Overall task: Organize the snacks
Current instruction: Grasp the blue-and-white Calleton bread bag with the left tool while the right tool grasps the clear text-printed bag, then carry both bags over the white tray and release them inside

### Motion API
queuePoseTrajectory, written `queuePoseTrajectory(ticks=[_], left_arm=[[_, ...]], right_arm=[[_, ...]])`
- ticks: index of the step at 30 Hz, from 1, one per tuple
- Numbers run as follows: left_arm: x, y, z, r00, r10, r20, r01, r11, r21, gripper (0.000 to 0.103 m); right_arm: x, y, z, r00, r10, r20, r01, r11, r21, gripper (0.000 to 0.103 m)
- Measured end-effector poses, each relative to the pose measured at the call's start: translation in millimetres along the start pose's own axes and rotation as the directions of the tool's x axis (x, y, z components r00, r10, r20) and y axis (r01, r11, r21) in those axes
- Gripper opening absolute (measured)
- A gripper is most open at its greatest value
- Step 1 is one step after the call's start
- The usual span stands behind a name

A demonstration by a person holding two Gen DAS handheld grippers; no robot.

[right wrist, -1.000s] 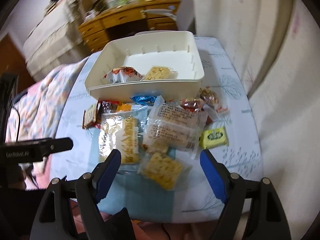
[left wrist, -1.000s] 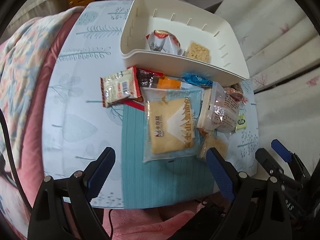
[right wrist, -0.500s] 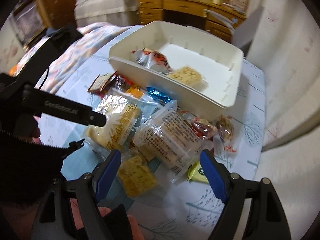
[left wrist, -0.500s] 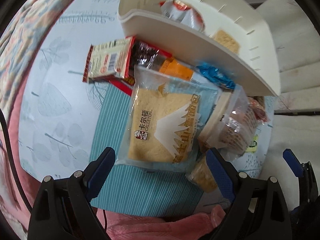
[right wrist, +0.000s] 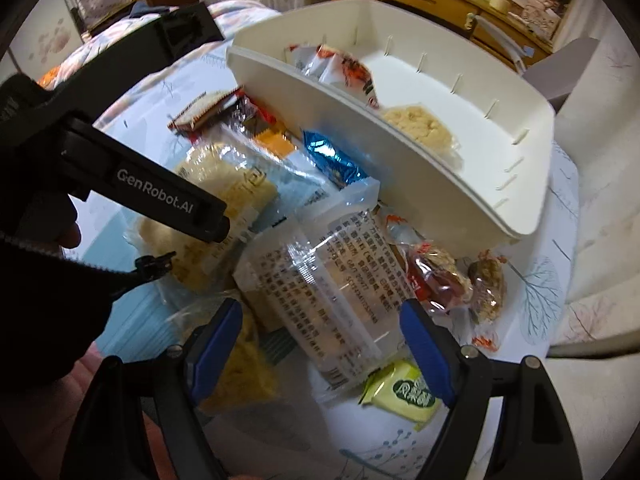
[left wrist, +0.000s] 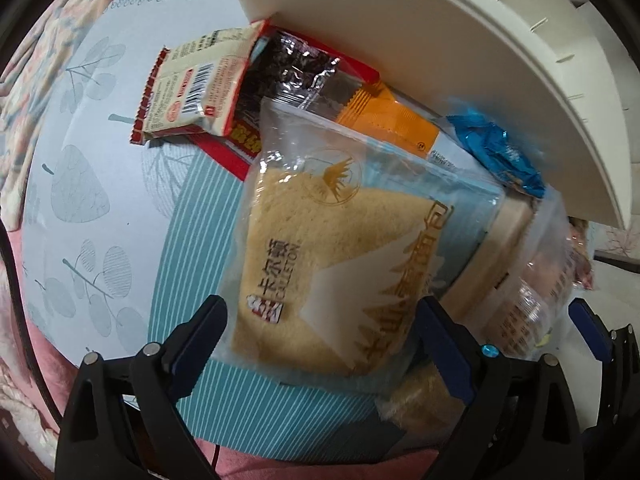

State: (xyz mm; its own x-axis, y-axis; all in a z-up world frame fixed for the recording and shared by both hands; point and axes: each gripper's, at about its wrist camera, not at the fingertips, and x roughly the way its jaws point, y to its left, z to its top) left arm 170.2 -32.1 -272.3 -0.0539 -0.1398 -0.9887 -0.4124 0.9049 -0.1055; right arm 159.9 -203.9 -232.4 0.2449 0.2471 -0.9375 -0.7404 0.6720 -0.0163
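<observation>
Two handheld grippers hang over a pile of snacks on a surface point(left wrist: 80, 128) covered with a pale leaf-print cloth. The left gripper point(left wrist: 320, 344) points straight down, its blue-padded jaws spread wide and just now opening further; the lower end of a clear-wrapped sponge cake packet point(left wrist: 332, 264) lies between them, with neither pad pressing on it. Beyond that packet lie a cream wrapper with a barcode point(left wrist: 192, 92), a dark foil pack point(left wrist: 296, 68), an orange pack point(left wrist: 384, 120) and a blue foil sweet point(left wrist: 500, 156), all close against the near wall of a white bin point(left wrist: 460, 64). The right gripper point(right wrist: 320, 340) tilts steeply downward, jaws also wide and holding nothing — a clear packet printed with black text point(right wrist: 320, 288) lies between its pads, a green sweet point(right wrist: 408, 392) just beside the right-hand pad. The white bin point(right wrist: 400, 152) beyond already holds a red-and-white pack point(right wrist: 344, 72) and a pale crumbly biscuit pack point(right wrist: 420, 124).
</observation>
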Motion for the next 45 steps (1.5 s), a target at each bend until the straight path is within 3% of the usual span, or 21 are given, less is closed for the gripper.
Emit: queuePoseTrajectory(ticks=[8,17,22,28,37,45], left_arm=[[15,-25,10,0.998,0.066,-0.002,-0.066,0.998,0.015,0.103],[33,-46,22,0.998,0.054,-0.016,-0.054,0.998,0.016,0.103],[39,-26,23,0.999,0.042,0.005,-0.042,0.999,0.021,0.102],[28,-6,2,1.0,0.026,0.016,-0.026,0.999,0.021,0.093],[25,22,-13,0.996,0.071,-0.05,-0.071,0.997,0.01,0.091],[7,54,-25,0.996,0.052,-0.071,-0.052,0.999,0.009,0.091]], right_arm=[[12,0,-1,0.999,-0.013,0.036,0.016,0.998,-0.067,0.089],[30,-9,4,1.0,0.001,0.022,0.0,0.999,-0.048,0.089],[32,-12,5,1.0,0.003,0.02,-0.002,1.0,-0.029,0.088],[29,-20,8,1.0,0.017,0.007,-0.018,0.998,0.06,0.082],[23,-23,9,0.997,0.068,-0.02,-0.065,0.987,0.145,0.08],[4,-22,11,0.995,0.103,0.01,-0.102,0.965,0.241,0.08]])
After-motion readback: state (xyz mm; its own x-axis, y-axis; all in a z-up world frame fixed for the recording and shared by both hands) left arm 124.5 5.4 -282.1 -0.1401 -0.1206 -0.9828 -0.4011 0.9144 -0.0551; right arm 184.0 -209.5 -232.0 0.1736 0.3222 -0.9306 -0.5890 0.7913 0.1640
